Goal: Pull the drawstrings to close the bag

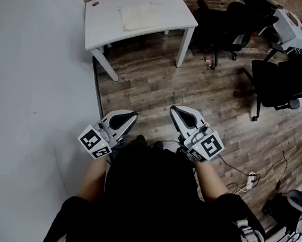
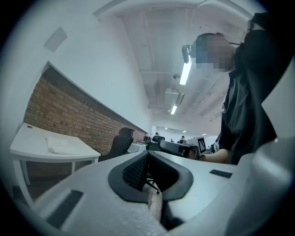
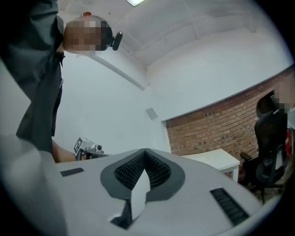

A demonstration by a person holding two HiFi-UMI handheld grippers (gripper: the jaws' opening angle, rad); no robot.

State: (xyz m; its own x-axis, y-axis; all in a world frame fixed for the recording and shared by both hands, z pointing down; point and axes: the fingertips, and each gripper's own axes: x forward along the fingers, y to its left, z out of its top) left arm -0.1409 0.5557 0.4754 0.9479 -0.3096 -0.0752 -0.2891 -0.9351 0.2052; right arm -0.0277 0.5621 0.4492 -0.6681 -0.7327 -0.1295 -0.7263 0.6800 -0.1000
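Note:
A cream cloth bag (image 1: 139, 17) lies flat on a white table (image 1: 105, 24) at the far end of the room; its drawstrings are too small to make out. The left gripper view shows the same bag (image 2: 62, 146) on the table top. My left gripper (image 1: 125, 119) and right gripper (image 1: 181, 115) are held close to the person's body, well short of the table and pointing toward it. Both are shut with nothing between their jaws. In the gripper views the left gripper (image 2: 147, 154) and the right gripper (image 3: 145, 152) each show dark ribbed pads pressed together.
A pale wall (image 1: 29, 105) runs along the left. Black office chairs (image 1: 284, 78) stand at the right and back, near another desk (image 1: 290, 25). A power strip (image 1: 250, 180) with cables lies on the wooden floor (image 1: 160, 86) at the right. A brick wall (image 2: 60, 115) stands behind the table.

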